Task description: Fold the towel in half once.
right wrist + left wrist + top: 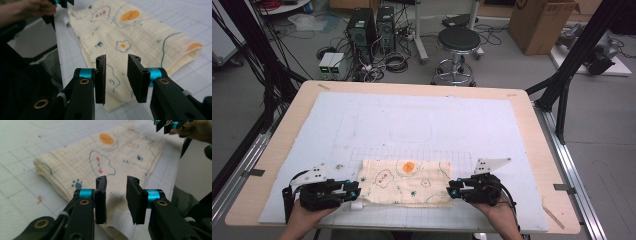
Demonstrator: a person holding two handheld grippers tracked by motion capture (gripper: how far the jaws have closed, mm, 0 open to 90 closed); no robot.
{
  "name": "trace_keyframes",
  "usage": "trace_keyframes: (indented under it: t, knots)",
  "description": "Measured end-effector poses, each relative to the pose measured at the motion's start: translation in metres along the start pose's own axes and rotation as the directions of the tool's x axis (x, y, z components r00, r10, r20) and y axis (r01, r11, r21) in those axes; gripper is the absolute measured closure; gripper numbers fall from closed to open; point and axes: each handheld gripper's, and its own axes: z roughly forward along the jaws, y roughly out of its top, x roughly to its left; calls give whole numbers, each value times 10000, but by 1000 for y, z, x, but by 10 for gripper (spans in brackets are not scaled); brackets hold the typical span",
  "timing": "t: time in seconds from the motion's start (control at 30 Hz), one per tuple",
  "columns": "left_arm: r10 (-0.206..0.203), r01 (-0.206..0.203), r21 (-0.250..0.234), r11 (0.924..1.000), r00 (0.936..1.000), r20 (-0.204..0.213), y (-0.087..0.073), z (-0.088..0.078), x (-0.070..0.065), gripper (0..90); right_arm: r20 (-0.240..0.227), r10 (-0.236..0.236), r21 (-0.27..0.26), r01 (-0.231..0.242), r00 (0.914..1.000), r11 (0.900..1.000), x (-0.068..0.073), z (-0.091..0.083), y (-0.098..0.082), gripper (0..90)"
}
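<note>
- Currently on the worktop (522,125), near its front edge: one folded cloth (407,182), cream muslin with printed figures, lying flat on the pale gridded mat (362,120).
- Long axis: the cloth runs left to right across the high view, parallel to the front edge; its short sides face the two hands.
- Left hand-held gripper (353,192): at the cloth's left short end, near corner. In the left gripper view its jaws stand apart with the folded corner between and below them, pads not pressing; nothing gripped.
- Right hand-held gripper (453,188): at the cloth's right short end, near corner. In the right gripper view the jaws are likewise parted over the cloth's edge, holding nothing.
- Nearness: judged even; each hand sits at its own end, so the left corner falls to the left hand-held gripper and the right corner to the right.
- Bearing for the next move: the cloth extends away from both grippers toward the worktop's far side, and inward between them.
- Print: orange sun (108,139), fried egg (123,45), blue paw (77,184), cloud outlines with red dots.
- Writing: faint blue marks near the middle of the cloth in the left gripper view, possibly letters, too blurred to read. No brand or label legible.
</note>
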Motion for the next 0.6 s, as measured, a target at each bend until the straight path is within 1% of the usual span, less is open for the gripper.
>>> trace_keyframes:
  t: [0.03, 0.07, 0.1, 0.13, 0.2, 0.23, 0.3, 0.37, 0.4, 0.5, 0.57, 0.6]
  knots:
    - [-85, 87, -143, 9999, 9998, 206, 1, 0, 1, 640, -10, -7, -40, 7, 10000, 10000, 0, -1, 0, 674]
    - [-117, 121, -199, 9997, 9997, 208, 1, 2, 0, 639, -7, 33, 18, -33, 10000, 10000, 0, 0, 1, 674]
    - [-70, 72, -109, 9999, 9998, 164, 0, 3, 0, 640, -7, 22, 126, -22, 10000, 9999, -1, 2, 0, 670]
    - [19, -20, 116, 9999, 10000, 63, 0, 6, 0, 651, 14, 14, 251, -14, 10000, 9997, -1, 4, 0, 669]
    - [135, -135, 501, 9987, 9999, -4, -2, 8, 0, 664, 70, -119, 638, 115, 9999, 9979, 1, 11, -3, 659]
    - [202, -196, 629, 9978, 9998, -81, -3, 9, -1, 676, 10, -228, 848, 226, 9997, 9961, 2, 13, -4, 653]
    - [343, -326, 1017, 9943, 9993, -150, -5, 10, -1, 686, 26, -450, 1127, 444, 9990, 9926, 4, 16, -7, 648]
    - [402, -373, 1345, 9902, 9990, -188, -8, 12, 0, 685, 64, -553, 1309, 540, 9984, 9899, 5, 16, -9, 638]
    - [394, -373, 1490, 9881, 9992, -112, -9, 12, 1, 681, 60, -618, 1292, 605, 9981, 9898, 4, 17, -11, 634]
    - [543, -545, 1696, 9840, 9985, 60, -10, 14, 2, 654, 81, -841, 1549, 819, 9964, 9845, 6, 18, -13, 627]
    - [565, -568, 1746, 9830, 9984, 68, -11, 14, 1, 638, 92, -1036, 1721, 1004, 9946, 9799, 6, 20, -15, 632]
    - [574, -575, 1782, 9823, 9983, 56, -12, 14, 1, 637, 131, -1026, 1799, 985, 9946, 9787, 7, 21, -16, 649]
